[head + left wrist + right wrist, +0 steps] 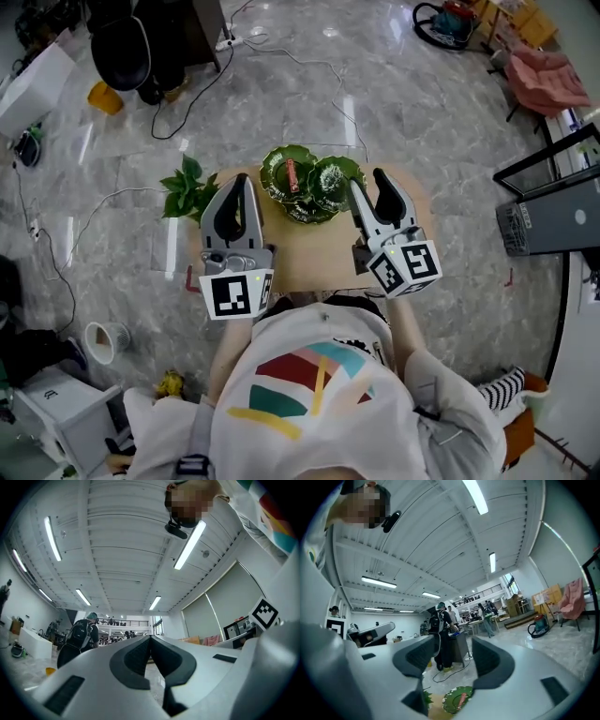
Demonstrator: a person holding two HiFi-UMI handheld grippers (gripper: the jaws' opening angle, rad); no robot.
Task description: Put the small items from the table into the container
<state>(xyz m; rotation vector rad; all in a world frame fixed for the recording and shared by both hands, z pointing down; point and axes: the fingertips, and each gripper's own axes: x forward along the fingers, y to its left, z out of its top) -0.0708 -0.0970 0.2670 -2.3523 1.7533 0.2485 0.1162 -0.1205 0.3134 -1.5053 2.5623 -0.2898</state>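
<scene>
A green leaf-shaped container (323, 187) sits at the far edge of a small wooden table (305, 253). A small red item (291, 175) lies in its left bowl. My left gripper (242, 180) hovers over the table's left side, left of the container, with its jaws shut and nothing in them; in its own view the left gripper (150, 638) points slightly up at the room. My right gripper (368, 186) hangs beside the container's right rim, open and empty. In the right gripper view the right gripper (452, 656) frames the container (454, 704) and the red item (461, 699) low down.
A leafy green plant (187, 187) stands at the table's left corner. Cables trail across the marble floor, with a white cup (103, 339) at lower left and a black chair (122, 47) far back. A person with a backpack (440, 620) stands further off.
</scene>
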